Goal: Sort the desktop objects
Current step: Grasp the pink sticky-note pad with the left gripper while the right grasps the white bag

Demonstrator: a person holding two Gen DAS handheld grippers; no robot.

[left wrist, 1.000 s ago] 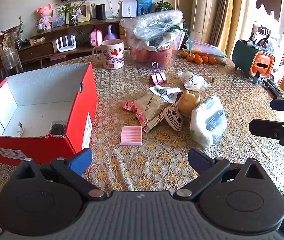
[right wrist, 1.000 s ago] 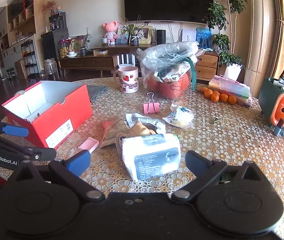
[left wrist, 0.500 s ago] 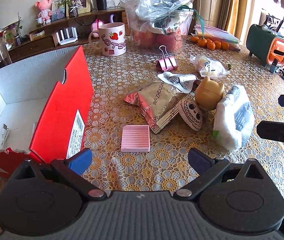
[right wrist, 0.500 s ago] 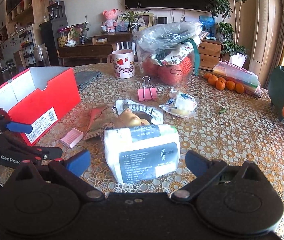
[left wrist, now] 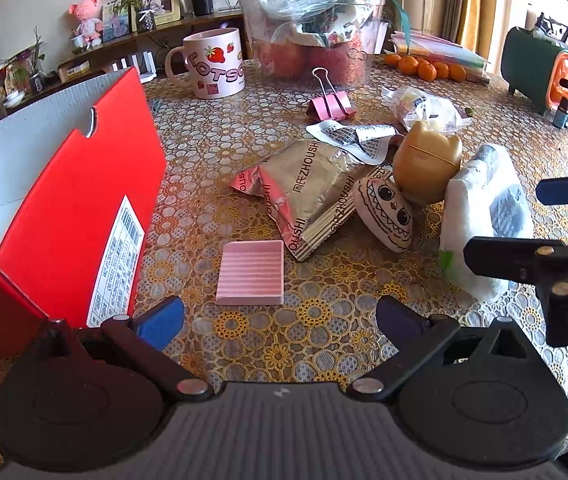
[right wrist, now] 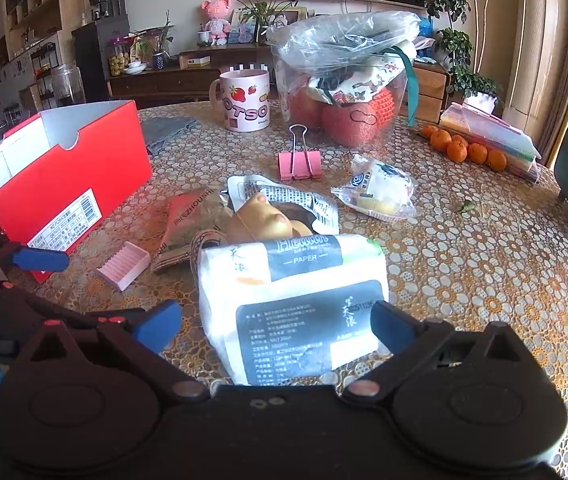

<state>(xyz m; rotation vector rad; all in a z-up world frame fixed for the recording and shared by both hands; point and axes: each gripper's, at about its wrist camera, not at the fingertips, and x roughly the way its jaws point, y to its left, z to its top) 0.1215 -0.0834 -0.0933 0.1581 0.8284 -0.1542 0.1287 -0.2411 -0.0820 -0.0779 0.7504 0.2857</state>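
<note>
Tissue pack (right wrist: 291, 300) label legible, right view only

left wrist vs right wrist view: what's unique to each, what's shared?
Left wrist only: the stitched owl-face pouch face-on and the red box's white interior. Right wrist only: the tissue pack's printed label, between the open right tongs. Both: pink ridged block, binder clip, strawberry mug, open left tongs.
</note>
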